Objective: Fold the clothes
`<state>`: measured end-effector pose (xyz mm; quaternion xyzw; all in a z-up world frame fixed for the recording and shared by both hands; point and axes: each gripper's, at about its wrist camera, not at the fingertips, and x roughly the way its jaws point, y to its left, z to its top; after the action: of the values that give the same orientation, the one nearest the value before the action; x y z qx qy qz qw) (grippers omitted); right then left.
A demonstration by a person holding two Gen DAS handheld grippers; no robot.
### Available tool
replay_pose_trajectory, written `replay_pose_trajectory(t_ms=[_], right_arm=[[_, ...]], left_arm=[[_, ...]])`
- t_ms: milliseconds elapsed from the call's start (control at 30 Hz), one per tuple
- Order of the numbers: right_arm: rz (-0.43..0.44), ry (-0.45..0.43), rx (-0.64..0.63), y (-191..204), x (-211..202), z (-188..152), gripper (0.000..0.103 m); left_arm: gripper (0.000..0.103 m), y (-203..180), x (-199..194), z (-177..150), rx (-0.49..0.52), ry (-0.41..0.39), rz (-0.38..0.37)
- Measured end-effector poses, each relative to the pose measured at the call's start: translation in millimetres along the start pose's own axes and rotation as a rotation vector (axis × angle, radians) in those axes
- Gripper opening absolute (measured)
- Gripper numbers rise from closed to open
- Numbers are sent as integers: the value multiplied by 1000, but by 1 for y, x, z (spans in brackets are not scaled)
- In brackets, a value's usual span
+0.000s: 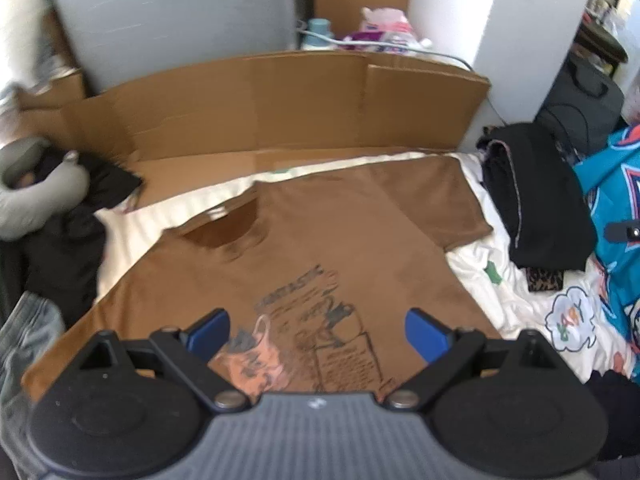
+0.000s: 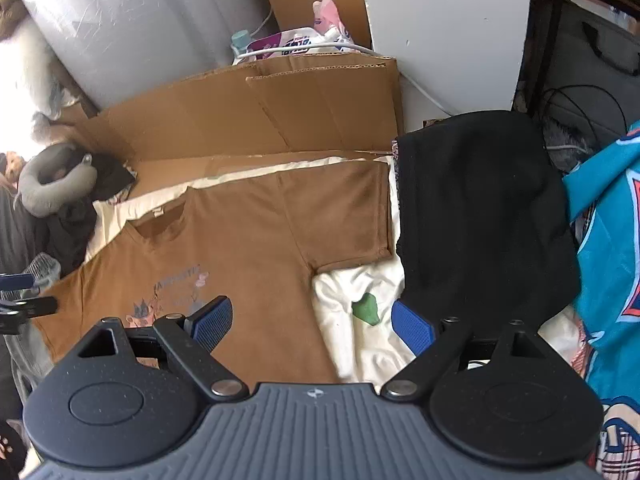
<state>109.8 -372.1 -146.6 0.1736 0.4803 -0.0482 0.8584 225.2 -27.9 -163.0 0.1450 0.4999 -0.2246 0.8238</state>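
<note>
A brown T-shirt (image 1: 304,236) with a printed picture on its chest lies spread flat on a white sheet (image 1: 520,280), collar toward the cardboard. My left gripper (image 1: 318,336) hangs open above the print, nothing between its blue pads. In the right wrist view the same T-shirt (image 2: 248,240) fills the middle, one sleeve (image 2: 340,216) stretched toward a black garment. My right gripper (image 2: 312,320) is open over the shirt's side edge and the white sheet (image 2: 360,320), holding nothing. The left gripper's tip shows at that view's left edge (image 2: 18,296).
A folded cardboard sheet (image 1: 280,104) stands behind the shirt. A black garment (image 2: 480,216) lies to the right, a teal printed cloth (image 2: 612,248) beyond it. A grey neck pillow (image 1: 36,188) and dark clothes sit at the left. Bottles and packets (image 1: 372,32) stand at the back.
</note>
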Motion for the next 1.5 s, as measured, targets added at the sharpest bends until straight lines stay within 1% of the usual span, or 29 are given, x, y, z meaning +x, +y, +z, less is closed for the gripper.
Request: replay_pose_trajectory(t_ms=[100, 233, 367, 500, 667, 733, 967, 1067, 1133, 1167, 1267, 1367, 1433, 1500], right_arm=[[12, 2, 5, -1, 6, 2, 91], [-4, -8, 23, -5, 21, 5, 91], [-4, -35, 78, -17, 38, 9, 91], [-17, -61, 141, -31, 62, 10, 91], [-24, -73, 178, -42, 93, 8, 91], [-13, -76, 189, -47, 106, 10, 91], [-14, -89, 234, -60, 149, 7, 91], [-28, -126, 270, -69, 161, 2, 91], [-28, -177, 306, -79, 166, -7, 91], [-26, -206, 326, -85, 169, -11, 91], [-33, -289, 389, -99, 176, -31, 91], [-43, -326, 417, -106, 187, -47, 90], [-44, -351, 421, -106, 194, -56, 90], [-38, -370, 424, -106, 201, -63, 90]], left_arm=[[96, -11, 21, 20, 5, 17, -10], [96, -31, 50, 42, 19, 44, -26], [96, -49, 77, 63, 28, 55, -30], [96, -60, 102, 77, 18, 68, -34], [96, -70, 136, 79, 7, 77, -21], [96, -75, 150, 78, 2, 84, -28], [96, -93, 194, 76, 30, 103, -40], [96, -99, 208, 76, 28, 95, -30], [96, -103, 217, 74, 21, 93, -8], [96, -105, 221, 73, 7, 92, 1], [96, -106, 229, 71, -100, 113, 9], [95, -104, 242, 65, -238, 151, -20], [94, -110, 249, 61, -254, 153, -29], [94, -122, 254, 59, -209, 136, -45]])
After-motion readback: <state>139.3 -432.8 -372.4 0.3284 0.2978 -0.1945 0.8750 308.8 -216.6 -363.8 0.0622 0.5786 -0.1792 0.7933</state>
